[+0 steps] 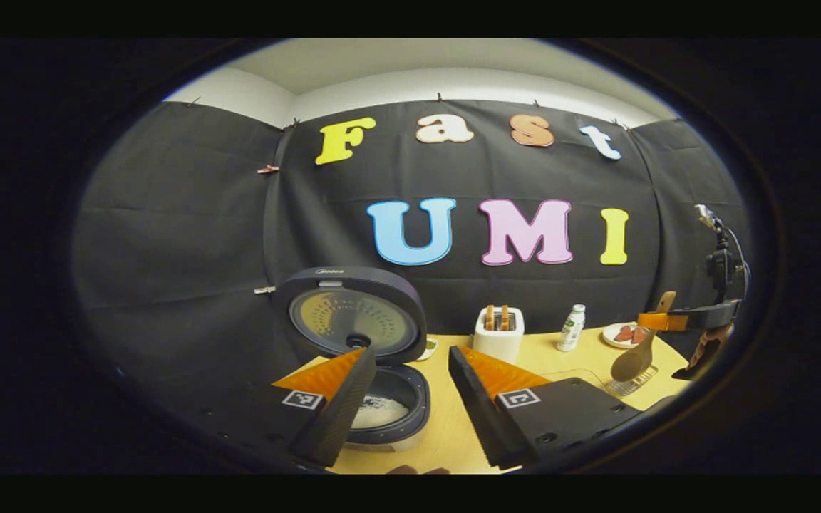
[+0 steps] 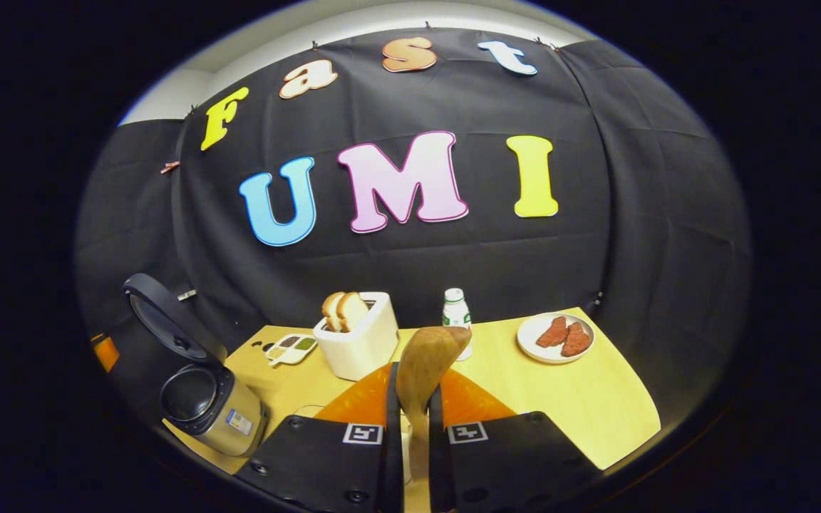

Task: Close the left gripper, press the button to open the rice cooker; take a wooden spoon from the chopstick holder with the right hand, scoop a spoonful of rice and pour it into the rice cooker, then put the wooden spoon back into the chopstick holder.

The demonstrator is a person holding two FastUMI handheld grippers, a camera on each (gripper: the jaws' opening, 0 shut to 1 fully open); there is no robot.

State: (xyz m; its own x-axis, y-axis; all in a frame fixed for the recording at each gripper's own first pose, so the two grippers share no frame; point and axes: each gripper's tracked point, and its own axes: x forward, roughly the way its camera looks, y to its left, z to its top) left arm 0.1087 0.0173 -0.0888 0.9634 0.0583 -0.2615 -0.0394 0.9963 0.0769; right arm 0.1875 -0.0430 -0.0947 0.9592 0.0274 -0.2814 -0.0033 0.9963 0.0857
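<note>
Here, the rice cooker [image 1: 382, 370] is seen standing open at the left end of the yellow table [image 1: 453, 442], its round lid [image 1: 350, 313] raised upright behind the pot, with a pale patch of rice visible at the bottom of the inner pot in the left gripper view. The left gripper [image 1: 403, 399] is held just above and in front of the cooker with its two fingers spread apart and nothing between them.

The wooden spoon [image 2: 425, 370] is pinched between the pressed-together fingers of the right gripper [image 2: 410, 420], its handle clamped low and its bowl raised toward the back of the table in the right gripper view. In the left gripper view the same right gripper [image 1: 674, 320] is seen far off at the right edge, with the spoon [image 1: 635, 356] hung bowl-down just above a clear container [image 1: 631, 385] on the table; whether the bowl touches the container cannot be told.

A white toaster [image 2: 360, 342] with two slices of bread [image 2: 343, 310] in its slots is placed at the middle rear of the table. A small white bottle with a green label [image 2: 457, 313] is stood just to its right, and a white plate [image 2: 553, 353] bearing two reddish pieces is set farther right. A small divided dish [image 2: 289, 349] is laid between the toaster and the cooker [image 2: 204, 399], whose silver side is turned toward the camera in the right gripper view.
</note>
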